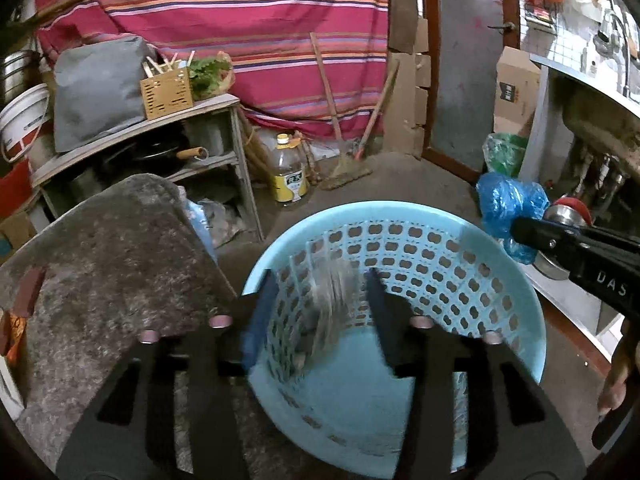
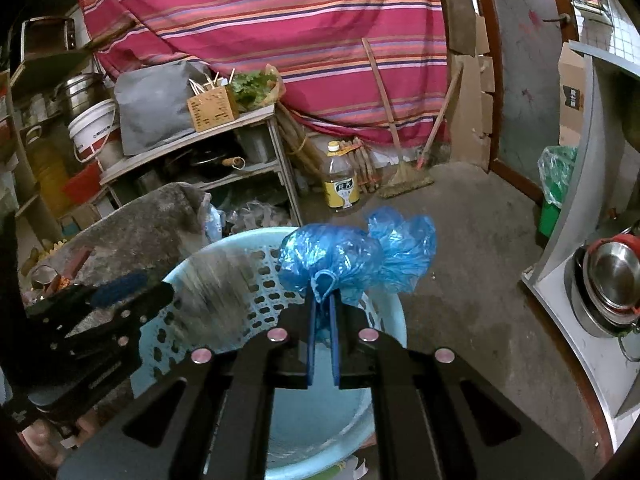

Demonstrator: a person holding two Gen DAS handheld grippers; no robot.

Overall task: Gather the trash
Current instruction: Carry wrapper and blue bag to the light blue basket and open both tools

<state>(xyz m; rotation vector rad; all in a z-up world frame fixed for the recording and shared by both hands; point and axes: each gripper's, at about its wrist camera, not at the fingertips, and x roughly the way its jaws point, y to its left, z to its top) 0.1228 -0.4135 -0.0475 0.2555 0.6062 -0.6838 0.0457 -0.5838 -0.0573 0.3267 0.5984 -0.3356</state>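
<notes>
A light blue perforated basket (image 1: 460,248) stands on the floor; it also shows in the right wrist view (image 2: 256,272). My left gripper (image 1: 320,308) is open over the basket, and a blurred grey piece of trash (image 1: 332,304) is between its fingers, in mid-air inside the basket. My right gripper (image 2: 323,312) is shut on a crumpled blue plastic bag (image 2: 352,256) and holds it above the basket's right rim. In the left wrist view the bag (image 1: 508,204) and right gripper come in from the right.
A grey felt-covered surface (image 1: 104,248) lies left of the basket. A shelf (image 1: 160,132) with pots, a yellow oil bottle (image 1: 288,172), brooms (image 1: 348,164) and a striped cloth stand behind. A green bag (image 1: 504,152) and metal bowls (image 2: 612,276) sit right.
</notes>
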